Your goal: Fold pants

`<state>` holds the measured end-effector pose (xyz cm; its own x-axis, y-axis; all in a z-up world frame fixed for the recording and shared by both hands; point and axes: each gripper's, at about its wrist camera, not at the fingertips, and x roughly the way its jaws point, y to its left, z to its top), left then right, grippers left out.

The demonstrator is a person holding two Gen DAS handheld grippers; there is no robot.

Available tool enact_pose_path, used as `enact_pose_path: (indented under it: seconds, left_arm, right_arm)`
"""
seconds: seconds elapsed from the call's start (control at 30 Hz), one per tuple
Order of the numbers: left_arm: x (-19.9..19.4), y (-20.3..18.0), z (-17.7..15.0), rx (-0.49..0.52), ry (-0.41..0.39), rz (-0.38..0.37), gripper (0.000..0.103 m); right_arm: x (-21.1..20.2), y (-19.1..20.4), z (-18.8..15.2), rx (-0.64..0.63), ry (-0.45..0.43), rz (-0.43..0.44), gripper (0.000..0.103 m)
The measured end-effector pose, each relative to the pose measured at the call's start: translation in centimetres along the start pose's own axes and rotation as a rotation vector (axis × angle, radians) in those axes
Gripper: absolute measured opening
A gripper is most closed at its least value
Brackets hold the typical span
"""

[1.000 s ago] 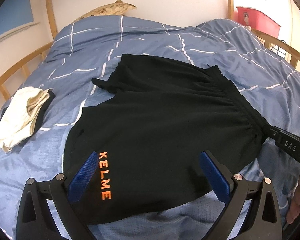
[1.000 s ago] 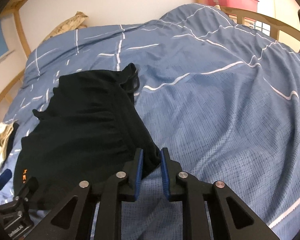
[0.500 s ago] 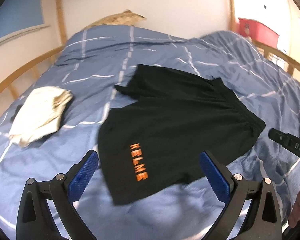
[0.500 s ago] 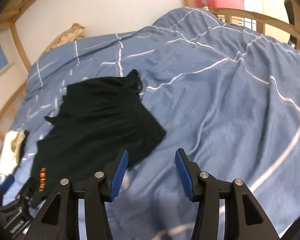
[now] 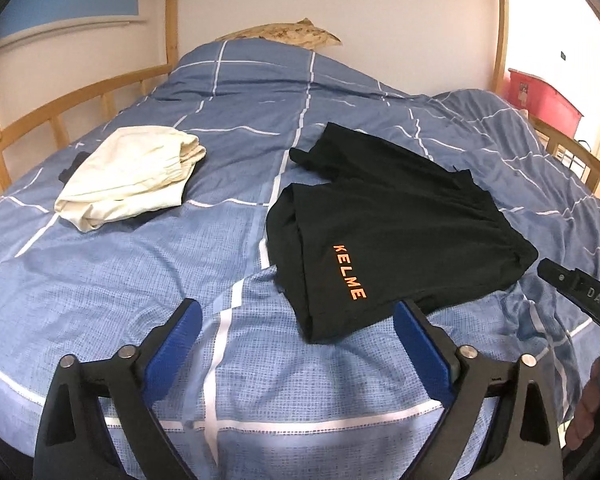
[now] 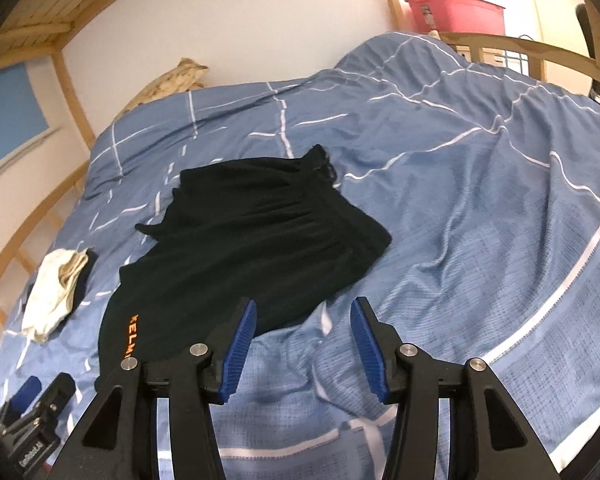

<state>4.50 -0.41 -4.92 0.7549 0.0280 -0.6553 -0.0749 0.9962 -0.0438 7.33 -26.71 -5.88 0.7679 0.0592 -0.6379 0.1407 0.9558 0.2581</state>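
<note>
Black shorts (image 5: pixel 396 232) with orange KELME lettering lie folded flat on the blue checked duvet (image 5: pixel 140 280). My left gripper (image 5: pixel 296 312) hovers over the near edge of the bed, just short of the shorts' near corner. Its jaws are wide and closing, with only bedding between them. In the right wrist view the shorts (image 6: pixel 252 248) lie ahead and to the left of my right gripper (image 6: pixel 304 308), which stands open over bare duvet and holds nothing. The right gripper's body (image 5: pixel 572 292) shows at the right edge of the left view, with a hand (image 5: pixel 592 412) below it.
A folded cream garment (image 5: pixel 132 176) lies on something dark, left of the shorts. A patterned pillow (image 5: pixel 280 34) sits at the head. Wooden rails (image 5: pixel 80 96) line the left side and the far right. A red box (image 6: pixel 456 12) stands beyond the bed.
The right gripper opened and let go of the shorts' waistband. Both grippers pulled back from the shorts, which now lie free; the left view swung left, showing more of the cream garment.
</note>
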Motion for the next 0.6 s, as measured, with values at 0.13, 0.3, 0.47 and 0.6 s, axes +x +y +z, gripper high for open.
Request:
enact_pose_path:
  seconds: [0.13, 0.3, 0.47, 0.6]
  left_arm:
    - [0.2, 0.0, 0.2, -0.015, 0.003, -0.039, 0.064]
    - [1.3, -0.6, 0.0, -0.016, 0.044, -0.048, 0.063]
    - [3.6, -0.2, -0.2, -0.089, 0.139, -0.061, 0.062]
    - [5.5, 0.6, -0.6, -0.191, 0.227, -0.078, 0.060]
  right_arm:
    - [0.9, -0.4, 0.2, 0.017, 0.013, 0.000, 0.050]
    - [1.7, -0.8, 0.5, 0.054, 0.014, -0.004, 0.050]
    - [2.9, -1.3, 0.7, 0.081, 0.031, -0.007, 0.050]
    - [3.9, -1.9, 0.5, 0.122, 0.049, -0.002, 0.050]
